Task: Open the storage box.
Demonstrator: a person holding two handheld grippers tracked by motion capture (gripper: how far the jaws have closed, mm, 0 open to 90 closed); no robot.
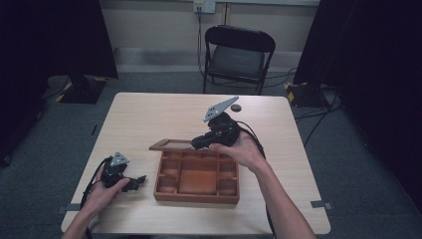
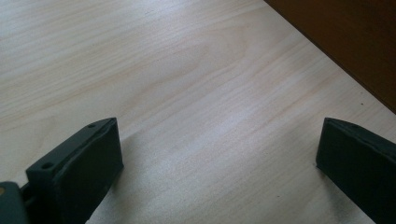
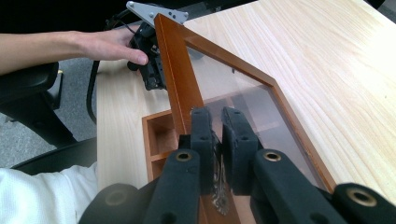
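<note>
1. The right gripper [image 1: 199, 143] sits at about one o'clock from the table's middle in the high view, at the far edge of the brown wooden compartment box [image 1: 196, 191].
2. The right hand [image 1: 239, 149] wraps the gripper's body from the near right side, forearm running in from five o'clock, wrist bent so the jaws point toward nine o'clock; its grey three-cornered plate tilts up toward twelve.
3. In the right gripper view, this gripper [image 3: 216, 126] is clenched on the rim of the glass-paned wooden lid [image 3: 243, 98], one jaw on each face of the frame.
4. The lid is raised off the box, hinged along the far side, its frame slanting up and away toward eleven o'clock in that view.
5. The left gripper [image 1: 142, 179] rests low on the pale wooden table [image 1: 149, 114] at about eight o'clock, just beside the box's left wall, jaws pointing toward three.
6. The left hand [image 1: 107, 189] cups it from behind, forearm entering from seven o'clock.
7. In the left gripper view, that gripper [image 2: 219, 154] is released: jaws wide apart with bare tabletop between them.
</note>
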